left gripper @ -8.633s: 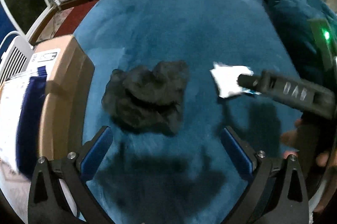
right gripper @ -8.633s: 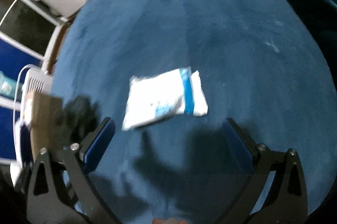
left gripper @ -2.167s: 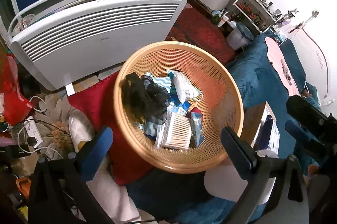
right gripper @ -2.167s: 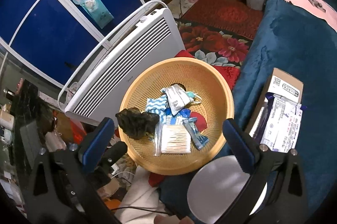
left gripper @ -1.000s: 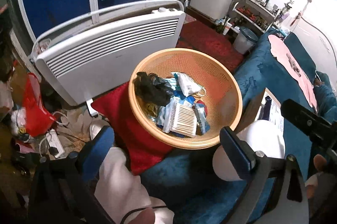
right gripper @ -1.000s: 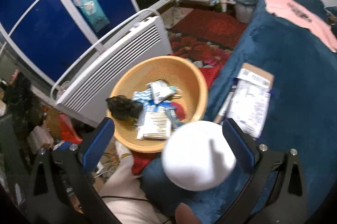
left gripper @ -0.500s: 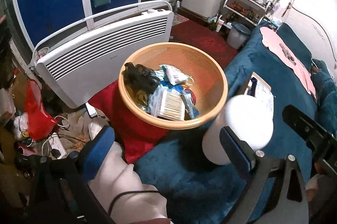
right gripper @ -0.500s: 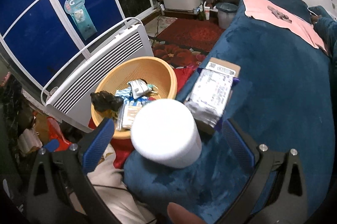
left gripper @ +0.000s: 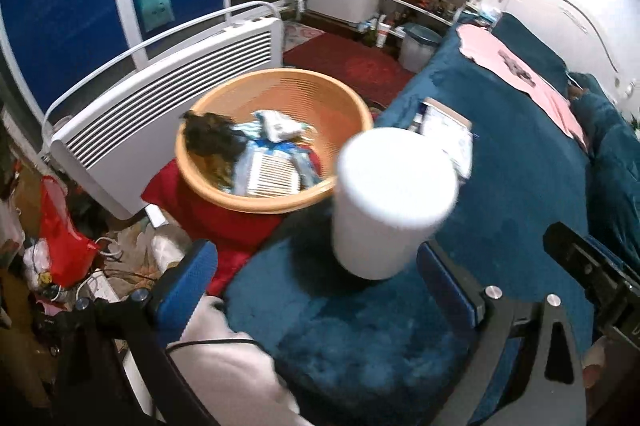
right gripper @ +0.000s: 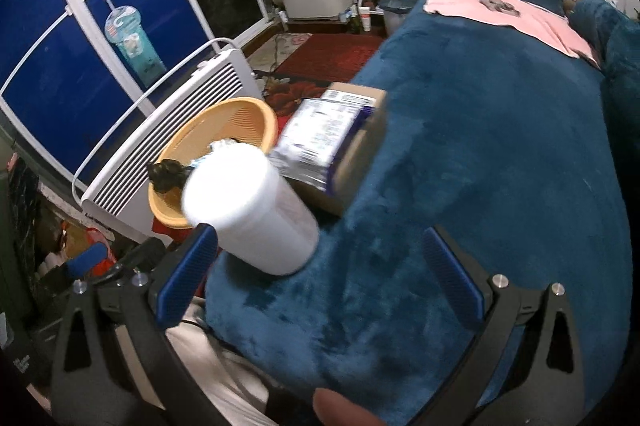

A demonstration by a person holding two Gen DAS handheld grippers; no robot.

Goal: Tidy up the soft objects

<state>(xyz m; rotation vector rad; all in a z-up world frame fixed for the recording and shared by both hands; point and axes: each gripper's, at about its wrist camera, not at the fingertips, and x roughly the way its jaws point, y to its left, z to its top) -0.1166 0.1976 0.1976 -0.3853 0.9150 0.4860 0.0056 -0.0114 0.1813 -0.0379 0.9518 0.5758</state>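
Both tools pulled back from basket (left gripper: 276, 203); black cloth (left gripper: 212, 141) inside; left tool (left gripper: 316, 290), right tool (right gripper: 316, 274) spread, empty.

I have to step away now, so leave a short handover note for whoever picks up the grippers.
Left gripper: open, empty, over the bed edge.
Right gripper: open, empty, over the bed.
Basket sits off the bed's side by the heater. It holds the black cloth, a white packet, cotton swabs and other small items.
On the bed: a white roll near the edge, with a box of packs behind it.
Done: black cloth and packet are binned.
Left: possibly the white roll; no other loose soft item shows on the blanket.
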